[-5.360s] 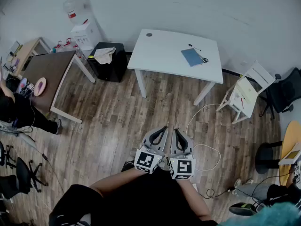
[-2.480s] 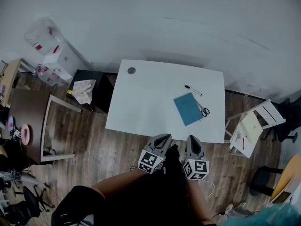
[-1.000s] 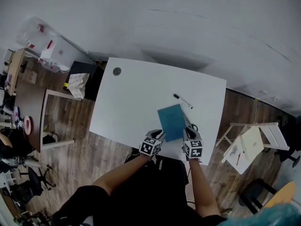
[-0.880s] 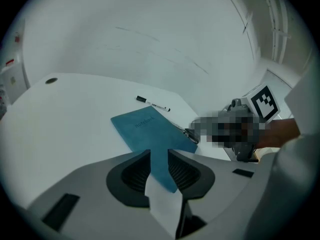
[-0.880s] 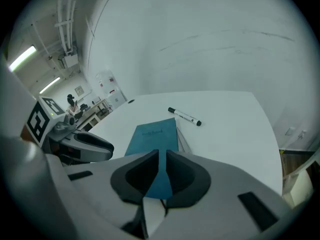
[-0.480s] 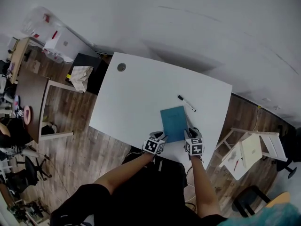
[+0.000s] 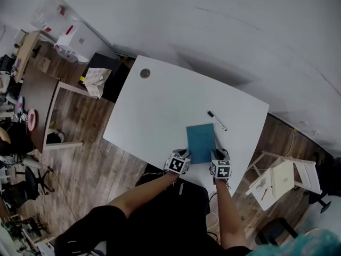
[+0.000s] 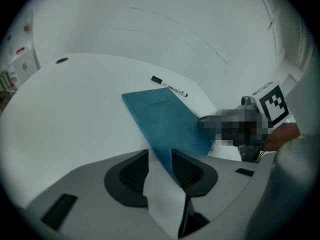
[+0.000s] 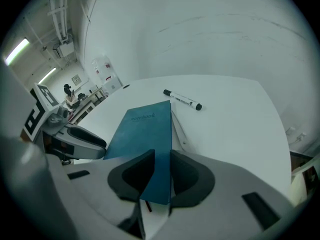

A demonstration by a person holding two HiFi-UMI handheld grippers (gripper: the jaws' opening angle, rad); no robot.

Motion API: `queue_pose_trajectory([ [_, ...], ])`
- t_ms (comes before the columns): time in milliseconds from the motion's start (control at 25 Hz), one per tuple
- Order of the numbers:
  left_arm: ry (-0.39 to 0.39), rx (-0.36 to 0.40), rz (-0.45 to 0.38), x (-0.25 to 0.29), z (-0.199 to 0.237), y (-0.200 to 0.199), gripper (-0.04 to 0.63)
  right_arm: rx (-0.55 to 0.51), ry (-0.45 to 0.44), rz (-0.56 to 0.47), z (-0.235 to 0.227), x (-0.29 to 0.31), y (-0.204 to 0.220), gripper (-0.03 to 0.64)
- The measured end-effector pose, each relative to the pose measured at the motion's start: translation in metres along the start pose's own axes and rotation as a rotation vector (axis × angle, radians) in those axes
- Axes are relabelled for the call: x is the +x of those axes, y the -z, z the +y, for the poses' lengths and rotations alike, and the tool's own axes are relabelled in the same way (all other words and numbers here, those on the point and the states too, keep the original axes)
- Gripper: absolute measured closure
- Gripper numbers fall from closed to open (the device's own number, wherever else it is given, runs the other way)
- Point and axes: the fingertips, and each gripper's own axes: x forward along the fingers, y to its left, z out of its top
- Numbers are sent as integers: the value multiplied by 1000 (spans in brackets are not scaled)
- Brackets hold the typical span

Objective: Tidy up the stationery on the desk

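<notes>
**Both grippers at the notebook's near corners**

The teal notebook (image 7: 201,143) lay flat on the white worktop (image 7: 160,111), close to its near edge and toward the right corner. A marker (image 7: 217,121) lay just beyond it, apart. Scissors (image 9: 179,129) showed along the notebook's right side. The left gripper (image 8: 160,156) had just been opening its jaws, which stood apart with the notebook's near-left edge between them, not pressed. The right gripper (image 9: 161,159) held its jaws apart astride the near-right corner.
</notes>
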Motion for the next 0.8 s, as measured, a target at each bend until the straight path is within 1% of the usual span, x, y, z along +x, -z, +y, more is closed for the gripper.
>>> queue_pose_trajectory([
  [120,15,-33,16,3,-1,1,446,42,2,1,3,-1,2,529],
  [200,20,-63,20,5,-2,1,453,36,-2,14,5,0,5,529],
  [320,12,-102,0,6,-1,0,471,5,4,15,7,0,6,529],
  [400,6,-104,-17,8,0,0,476,4,8,8,5,1,6,529],
  [480,5,-120,-32,8,0,-1,477,21,8,2,4,2,6,529],
  [600,20,-188,-52,0,-4,-10,476,66,5,-3,1,1,5,529],
  [720,11,-171,-39,0,-2,-8,477,81,-3,-4,3,-1,4,529],
  [800,3,-184,-37,2,3,-2,491,79,-2,0,7,-2,6,529],
])
